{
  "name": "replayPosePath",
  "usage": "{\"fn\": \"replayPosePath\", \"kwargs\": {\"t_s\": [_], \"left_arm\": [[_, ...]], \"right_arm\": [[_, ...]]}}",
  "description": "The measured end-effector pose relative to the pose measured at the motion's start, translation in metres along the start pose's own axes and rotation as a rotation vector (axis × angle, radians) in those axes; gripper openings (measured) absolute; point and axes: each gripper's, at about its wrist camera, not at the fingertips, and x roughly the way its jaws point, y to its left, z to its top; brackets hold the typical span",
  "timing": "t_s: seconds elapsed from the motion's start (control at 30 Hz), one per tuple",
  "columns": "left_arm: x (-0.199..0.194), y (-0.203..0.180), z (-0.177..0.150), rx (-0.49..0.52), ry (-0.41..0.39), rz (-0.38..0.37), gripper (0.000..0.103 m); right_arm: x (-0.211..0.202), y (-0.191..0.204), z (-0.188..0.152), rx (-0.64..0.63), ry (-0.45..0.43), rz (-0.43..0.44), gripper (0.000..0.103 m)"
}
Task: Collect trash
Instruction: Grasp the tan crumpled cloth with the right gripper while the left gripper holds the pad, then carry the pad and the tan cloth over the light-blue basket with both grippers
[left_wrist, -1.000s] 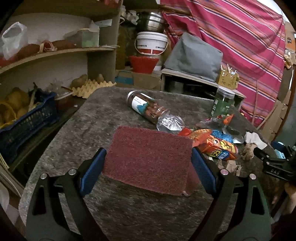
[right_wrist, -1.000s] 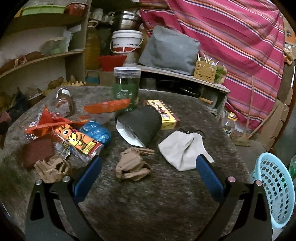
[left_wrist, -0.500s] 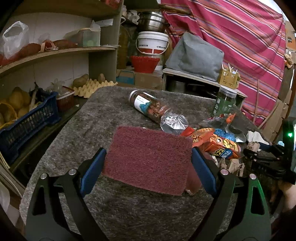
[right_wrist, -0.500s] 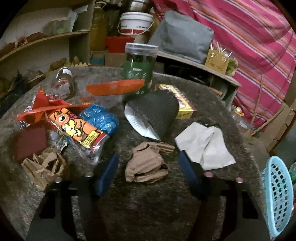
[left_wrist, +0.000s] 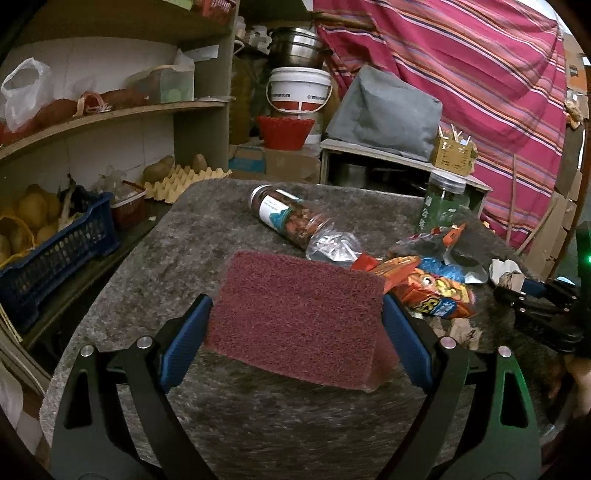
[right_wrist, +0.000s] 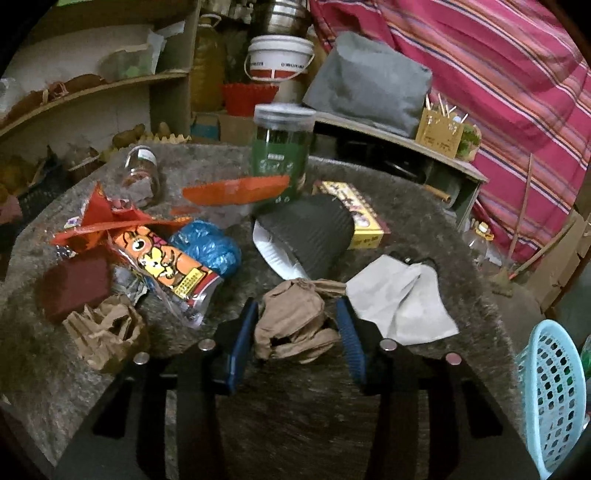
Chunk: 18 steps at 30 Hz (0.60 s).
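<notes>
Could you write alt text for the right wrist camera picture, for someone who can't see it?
The right gripper has just been closing its blue pads around a crumpled brown paper wad on a grey felt-covered table. Behind lie an orange snack wrapper, a black ribbed paper cup on its side and a green jar; a light blue basket stands far right.

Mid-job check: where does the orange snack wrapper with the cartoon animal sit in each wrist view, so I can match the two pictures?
Left wrist view: orange snack wrapper with the cartoon animal lies right of centre, just beyond the dark red scouring pad.
Right wrist view: the wrapper lies left of centre, beside the crumpled blue plastic bag.
Shared landmark: tall green jar with a clear lid standing behind the pile in both.
</notes>
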Motion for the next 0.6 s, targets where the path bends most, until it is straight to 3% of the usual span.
{"fn": "replayPosePath", "kwargs": {"t_s": [0.23, 0.43, 0.6], "left_arm": [[-0.008, -0.034, 0.013, 0.052, -0.029, 0.012, 0.089], [-0.018, -0.073, 0.026, 0.068, -0.069, -0.027, 0.089], [-0.019, -0.127, 0.031, 0.091, -0.09, -0.103, 0.089]], "right_arm": [[-0.027, -0.03, 0.005, 0.03, -0.067, -0.007, 0.044], [-0.049, -0.072, 0.004, 0.069, -0.11, -0.022, 0.044], [-0.066, -0.12, -0.006, 0.098, -0.133, -0.095, 0.044]]}}
